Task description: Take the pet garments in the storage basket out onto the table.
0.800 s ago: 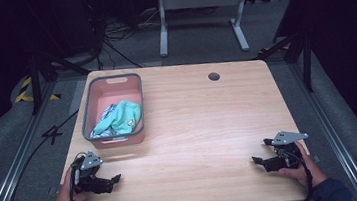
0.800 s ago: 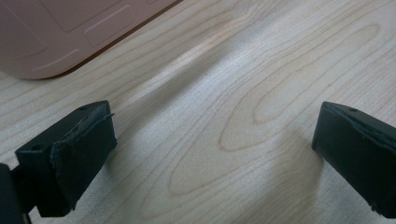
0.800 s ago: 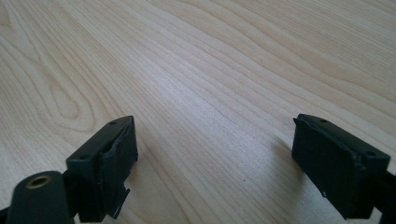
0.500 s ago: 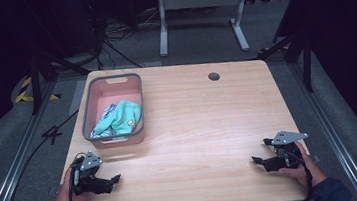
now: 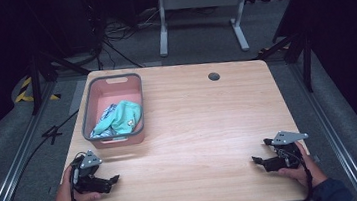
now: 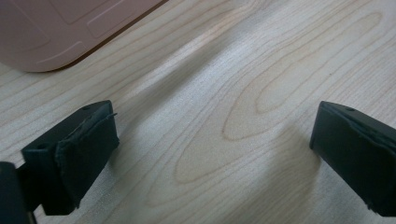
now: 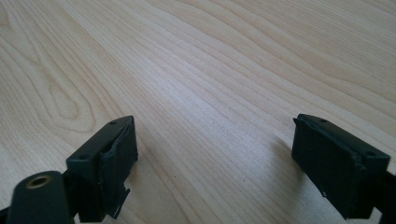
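A pink basket [image 5: 109, 85] with a grey rim stands at the table's left, holding crumpled teal and patterned cloth [image 5: 123, 117]. My left gripper [image 5: 114, 178] rests near the table's front left corner, just in front of the basket, jaws open with bare wood between them [image 6: 212, 140]. The basket's pink wall [image 6: 56, 32] shows at the top left of the left gripper view. My right gripper [image 5: 255, 160] lies at the front right, pointing left, also open over bare wood [image 7: 212, 154]. Neither holds anything.
The light wooden table [image 5: 204, 123] has a round cable hole [image 5: 213, 76] near its back edge. Cables and a white desk frame [image 5: 200, 2] lie on the floor beyond. Metal rails run along both sides of the table.
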The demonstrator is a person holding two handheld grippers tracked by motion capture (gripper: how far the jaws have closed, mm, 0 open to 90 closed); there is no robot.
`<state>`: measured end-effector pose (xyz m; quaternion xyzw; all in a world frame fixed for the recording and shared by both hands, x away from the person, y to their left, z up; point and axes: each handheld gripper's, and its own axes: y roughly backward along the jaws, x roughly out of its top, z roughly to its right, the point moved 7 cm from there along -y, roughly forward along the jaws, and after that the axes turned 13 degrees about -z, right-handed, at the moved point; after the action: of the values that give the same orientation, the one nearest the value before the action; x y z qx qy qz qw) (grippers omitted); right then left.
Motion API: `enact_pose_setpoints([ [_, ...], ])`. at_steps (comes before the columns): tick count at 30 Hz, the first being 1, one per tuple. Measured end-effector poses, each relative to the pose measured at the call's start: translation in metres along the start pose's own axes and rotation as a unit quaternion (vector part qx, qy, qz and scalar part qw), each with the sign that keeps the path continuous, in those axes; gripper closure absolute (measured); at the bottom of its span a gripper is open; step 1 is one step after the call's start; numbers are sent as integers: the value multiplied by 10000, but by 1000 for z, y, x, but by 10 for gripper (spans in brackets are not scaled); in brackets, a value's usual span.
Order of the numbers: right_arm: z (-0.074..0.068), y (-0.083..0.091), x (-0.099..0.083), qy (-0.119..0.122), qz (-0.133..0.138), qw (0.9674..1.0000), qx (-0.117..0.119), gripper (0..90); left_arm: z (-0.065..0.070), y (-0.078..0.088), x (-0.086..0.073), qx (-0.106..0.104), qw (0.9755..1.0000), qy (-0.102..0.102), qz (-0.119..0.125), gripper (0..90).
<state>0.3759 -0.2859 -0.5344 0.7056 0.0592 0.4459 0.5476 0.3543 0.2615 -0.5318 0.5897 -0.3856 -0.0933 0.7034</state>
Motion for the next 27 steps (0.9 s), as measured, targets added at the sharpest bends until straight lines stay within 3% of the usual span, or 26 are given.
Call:
enact_pose_setpoints([
  [3, 0, 0, 0, 0, 0, 10000, -1, 148, -1, 5, 1, 52, 10000, 64, -10, 201],
  [5, 0, 0, 0, -4, -1, 10000, -2, 148, -2, 6, 1, 110, 9999, 18, 7, 141],
  [6, 0, 0, 0, -6, 5, 10000, -3, 148, -2, 8, 1, 98, 9999, -43, -7, 184],
  [13, 0, 0, 0, -6, 5, 10000, -3, 148, 0, 18, 5, 247, 9996, -5, 106, 159],
  [17, 0, 0, 0, -12, 3, 10000, -1, 148, 0, 24, 8, 338, 9992, -161, 136, 164],
  [19, 0, 0, 0, -11, 3, 10000, -1, 148, 2, 26, 8, 315, 9993, -79, 172, 162],
  [21, 0, 0, 0, -12, 3, 10000, -3, 149, 2, 30, 10, 350, 9991, -190, 159, 163],
  [27, 0, 0, 0, -15, 0, 10000, 0, 148, 4, 38, 13, 281, 9992, -212, 215, 165],
])
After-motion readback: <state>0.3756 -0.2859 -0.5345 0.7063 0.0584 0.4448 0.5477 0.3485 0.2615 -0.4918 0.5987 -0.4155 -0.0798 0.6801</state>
